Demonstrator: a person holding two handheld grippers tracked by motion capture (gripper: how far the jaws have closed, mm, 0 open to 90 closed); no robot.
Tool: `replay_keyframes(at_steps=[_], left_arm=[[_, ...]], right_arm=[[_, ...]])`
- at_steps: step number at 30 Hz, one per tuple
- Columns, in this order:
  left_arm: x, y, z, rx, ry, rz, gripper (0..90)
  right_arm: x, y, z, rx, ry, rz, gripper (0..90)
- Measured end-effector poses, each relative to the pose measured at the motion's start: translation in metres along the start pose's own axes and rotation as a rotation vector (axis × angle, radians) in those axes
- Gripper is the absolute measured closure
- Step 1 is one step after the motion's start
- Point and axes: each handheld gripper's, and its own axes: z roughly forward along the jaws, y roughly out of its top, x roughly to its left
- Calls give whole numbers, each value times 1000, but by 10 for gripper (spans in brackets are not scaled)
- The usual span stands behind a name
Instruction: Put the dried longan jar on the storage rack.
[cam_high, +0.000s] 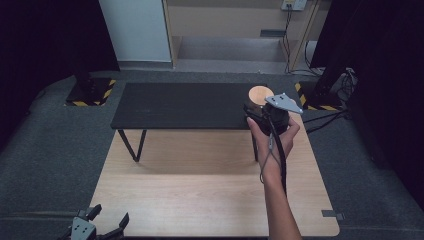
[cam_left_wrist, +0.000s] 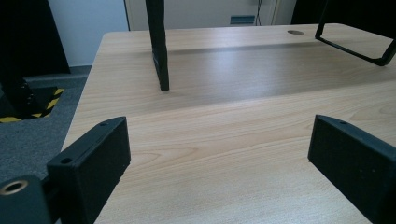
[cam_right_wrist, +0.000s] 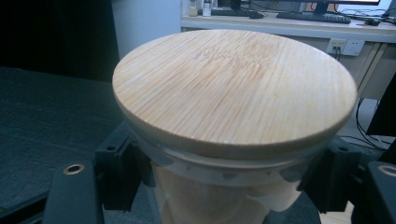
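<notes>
A glass jar with a round bamboo lid (cam_high: 260, 93) stands at the right end of a black raised shelf (cam_high: 185, 105) on the wooden table (cam_high: 200, 185). A hand holds my right gripper (cam_high: 263, 111) against the jar from the near side. In the right gripper view the lid (cam_right_wrist: 233, 88) looms close, and my right gripper (cam_right_wrist: 229, 175) has its jaws pressed on the glass (cam_right_wrist: 219, 198) just under the lid. My left gripper (cam_high: 107, 218) hovers at the table's near left corner, open; in its own view my left gripper (cam_left_wrist: 219, 140) has bare wood (cam_left_wrist: 233, 116) between its jaws.
The shelf's black legs (cam_left_wrist: 159, 46) stand on the table ahead of the left gripper. Grey carpet surrounds the table. Posts with yellow-black striped bases (cam_high: 92, 92) stand at the far left and right. Cables (cam_high: 325, 117) trail on the floor at the right.
</notes>
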Motion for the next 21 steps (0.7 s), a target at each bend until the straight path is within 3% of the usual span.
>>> replay_keyframes(at_steps=[21], left_arm=[[3,1,3,8,1,2,46]], right_arm=[[-5,2,35,71,-8,12,260]])
